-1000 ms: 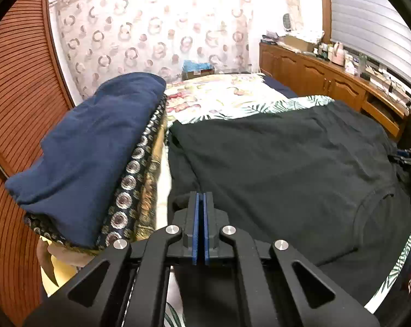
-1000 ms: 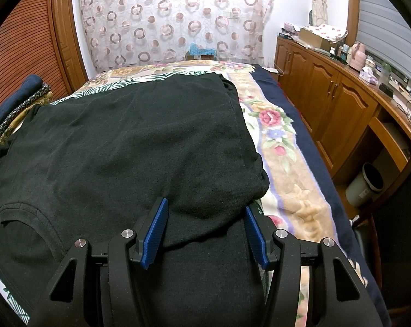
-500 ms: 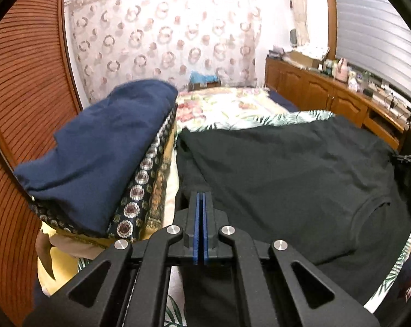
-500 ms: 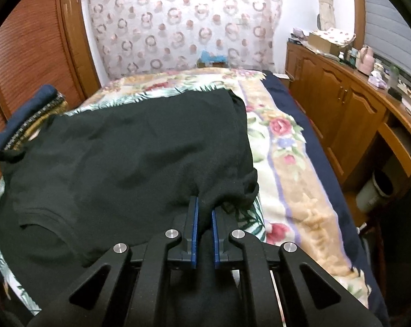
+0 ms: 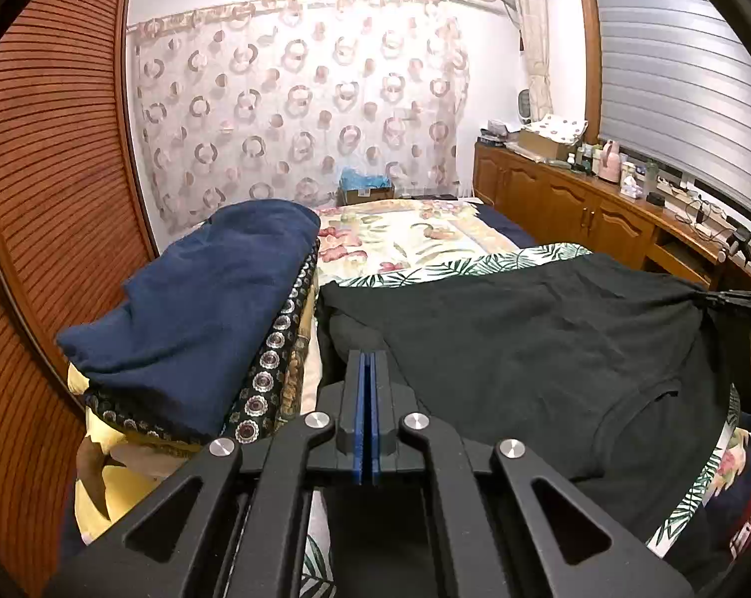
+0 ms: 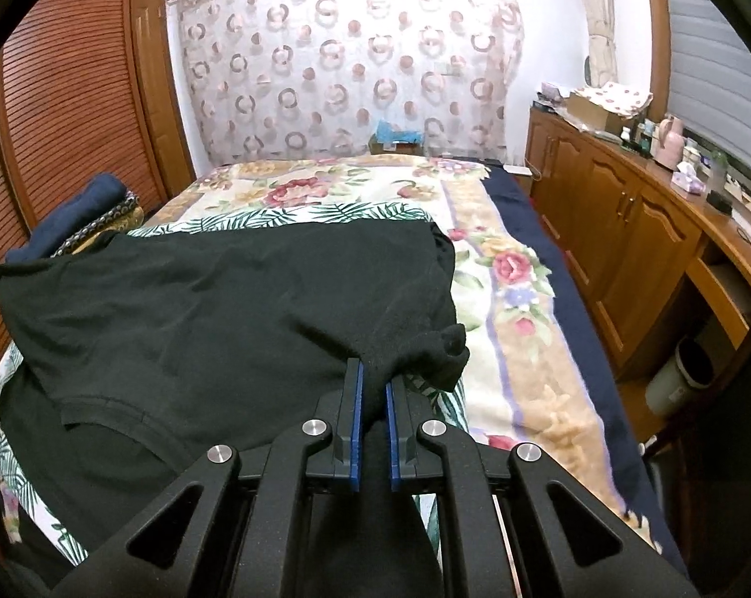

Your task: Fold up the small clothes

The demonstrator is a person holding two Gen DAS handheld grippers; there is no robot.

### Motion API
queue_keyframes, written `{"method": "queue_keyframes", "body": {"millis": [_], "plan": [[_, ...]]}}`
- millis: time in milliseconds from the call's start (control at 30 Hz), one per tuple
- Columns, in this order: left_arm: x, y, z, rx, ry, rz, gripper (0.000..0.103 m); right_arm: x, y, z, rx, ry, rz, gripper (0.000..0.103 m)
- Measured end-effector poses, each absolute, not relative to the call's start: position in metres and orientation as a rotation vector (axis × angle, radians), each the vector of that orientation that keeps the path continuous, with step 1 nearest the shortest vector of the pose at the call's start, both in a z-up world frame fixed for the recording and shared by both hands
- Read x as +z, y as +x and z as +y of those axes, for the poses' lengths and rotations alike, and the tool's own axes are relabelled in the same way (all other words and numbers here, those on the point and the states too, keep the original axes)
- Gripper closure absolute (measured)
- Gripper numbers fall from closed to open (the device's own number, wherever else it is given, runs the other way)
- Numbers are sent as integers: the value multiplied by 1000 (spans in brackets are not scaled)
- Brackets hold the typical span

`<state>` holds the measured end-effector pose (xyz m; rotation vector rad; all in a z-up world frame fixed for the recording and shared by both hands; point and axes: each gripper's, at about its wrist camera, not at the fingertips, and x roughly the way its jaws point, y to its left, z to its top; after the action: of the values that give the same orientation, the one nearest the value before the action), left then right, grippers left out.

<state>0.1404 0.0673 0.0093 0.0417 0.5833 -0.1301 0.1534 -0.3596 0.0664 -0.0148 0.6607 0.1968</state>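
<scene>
A black T-shirt (image 5: 539,349) lies spread on the floral bed, its neck hole toward me; it also shows in the right wrist view (image 6: 216,309). My left gripper (image 5: 365,373) is shut at the shirt's left edge, its blue pads pressed together; the cloth between them is hard to see. My right gripper (image 6: 373,388) is shut on the shirt's bunched right sleeve and holds it lifted off the bed. The shirt is stretched between the two grippers.
A stack of folded clothes with a navy piece on top (image 5: 201,319) sits left of the shirt, against a slatted wooden wardrobe (image 5: 41,199). A wooden sideboard (image 6: 639,249) with clutter runs along the right. A bin (image 6: 684,373) stands on the floor beside the bed (image 6: 515,309).
My right gripper closed on the shirt's right sleeve and lifted it. Both grippers have risen and pulled back, drawing the shirt taut.
</scene>
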Motion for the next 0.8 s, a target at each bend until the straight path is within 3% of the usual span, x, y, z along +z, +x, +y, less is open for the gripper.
{"method": "queue_keyframes", "body": {"millis": [100,167,267,333,800], "plan": [[5,139,68,-129,41,590,100,63,159,-362,218,39,676,96],[3,137,68,-130,42,596,100,59,166,-364,207,52,702,87],[-4,138,67,-129,39,607,100,52,175,-362,207,55,722,87],[-4,139,66,-130,37,612,100,51,180,-358,224,51,740,100],[22,97,80,-166,-52,535,100,98,93,-374,284,0,565,100]]}}
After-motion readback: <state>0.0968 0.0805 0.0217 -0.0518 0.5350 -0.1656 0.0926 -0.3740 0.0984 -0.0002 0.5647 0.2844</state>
